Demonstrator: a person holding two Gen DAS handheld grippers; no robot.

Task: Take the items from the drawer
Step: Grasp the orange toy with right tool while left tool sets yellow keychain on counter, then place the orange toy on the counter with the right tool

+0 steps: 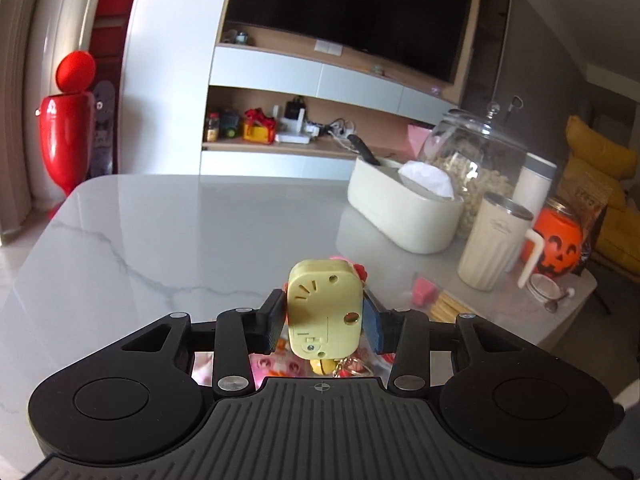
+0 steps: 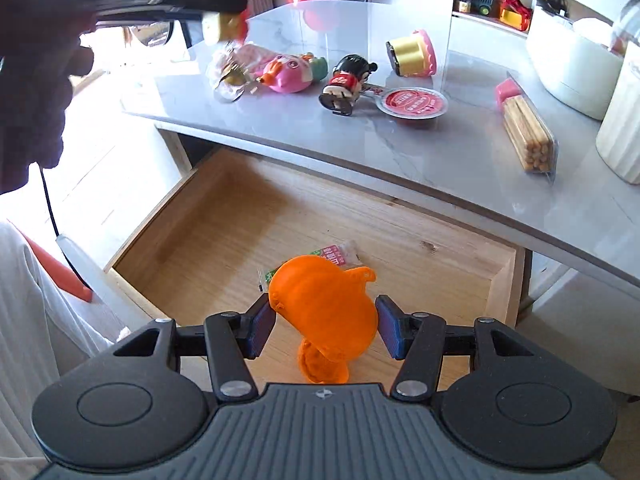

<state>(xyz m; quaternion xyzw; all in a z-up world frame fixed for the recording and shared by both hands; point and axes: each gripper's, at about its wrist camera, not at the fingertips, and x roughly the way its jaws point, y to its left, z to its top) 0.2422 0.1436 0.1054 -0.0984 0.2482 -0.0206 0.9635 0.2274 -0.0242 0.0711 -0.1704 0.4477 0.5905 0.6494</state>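
Observation:
A pale yellow toy box [image 1: 322,312] with a keyring hanging under it sits between the pads of my left gripper [image 1: 324,322], which is shut on it above the marble table [image 1: 160,232]. In the right wrist view that gripper [image 2: 224,0] is a blur at the top left, over the table's corner. My right gripper [image 2: 326,326] is over the open wooden drawer [image 2: 500,280], its pads closed against both sides of an orange translucent toy [image 2: 324,312]. A green and red snack packet [image 2: 340,252] lies on the drawer floor behind it.
On the table lie a pink fish toy [image 2: 288,74], a small doll [image 2: 348,80], a gold and pink cup [image 2: 412,54], a red-lidded tub [image 2: 414,104] and a stick-biscuit pack [image 2: 528,136]. Further right stand a white tissue box [image 1: 404,208], a glass jar [image 1: 476,160], a cream tumbler [image 1: 492,240] and a pumpkin bucket [image 1: 560,244].

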